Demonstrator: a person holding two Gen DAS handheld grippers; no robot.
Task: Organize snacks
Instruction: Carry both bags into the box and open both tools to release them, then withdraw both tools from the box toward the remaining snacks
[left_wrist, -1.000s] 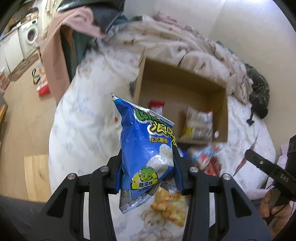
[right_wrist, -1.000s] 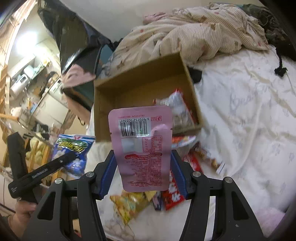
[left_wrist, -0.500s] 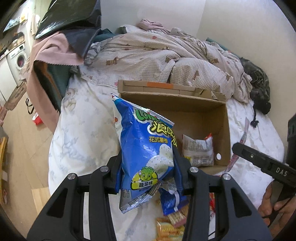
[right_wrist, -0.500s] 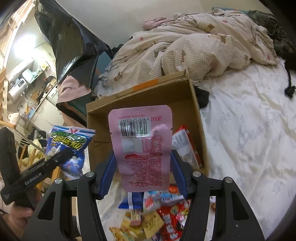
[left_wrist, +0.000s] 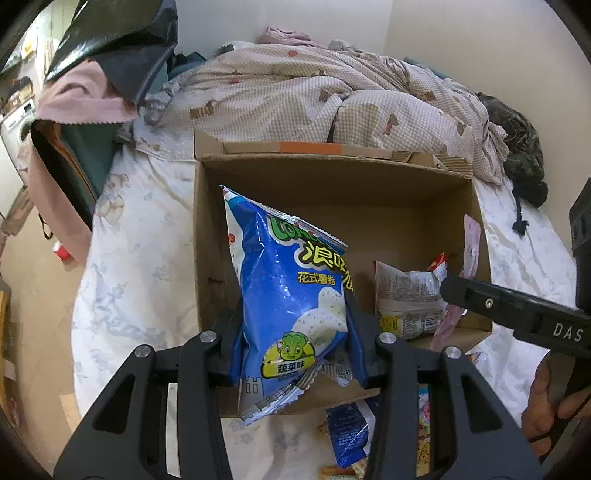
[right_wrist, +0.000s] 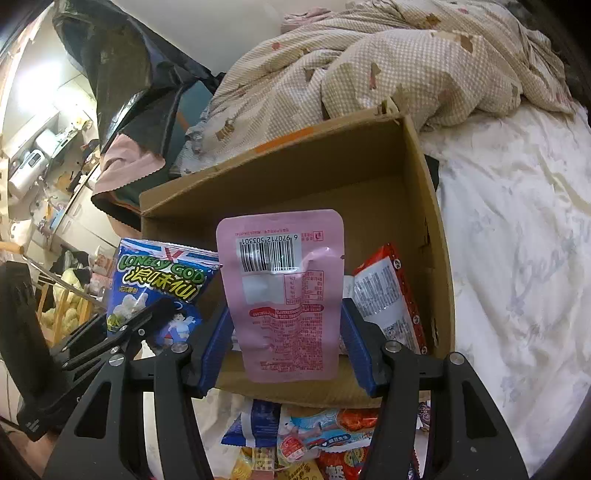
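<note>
My left gripper (left_wrist: 295, 343) is shut on a blue chip bag (left_wrist: 291, 295) and holds it upright over the near left part of an open cardboard box (left_wrist: 332, 184). My right gripper (right_wrist: 288, 350) is shut on a pink pouch (right_wrist: 284, 291) held over the box (right_wrist: 295, 177) at its near edge. A pale wrapped snack (left_wrist: 406, 299) and a red-edged packet (right_wrist: 391, 295) lie inside the box at the right. The blue bag also shows in the right wrist view (right_wrist: 159, 284).
Several loose snack packets (right_wrist: 303, 439) lie on the white bedsheet (right_wrist: 517, 258) in front of the box. A crumpled checked quilt (left_wrist: 314, 96) lies behind it. Clothes and a black bag (left_wrist: 103, 48) hang at the left. The floor (left_wrist: 33, 295) lies beyond the bed's left edge.
Both grippers have moved forward with their packets, from above the loose snack pile to over the box. The box now looms closer in both views.
</note>
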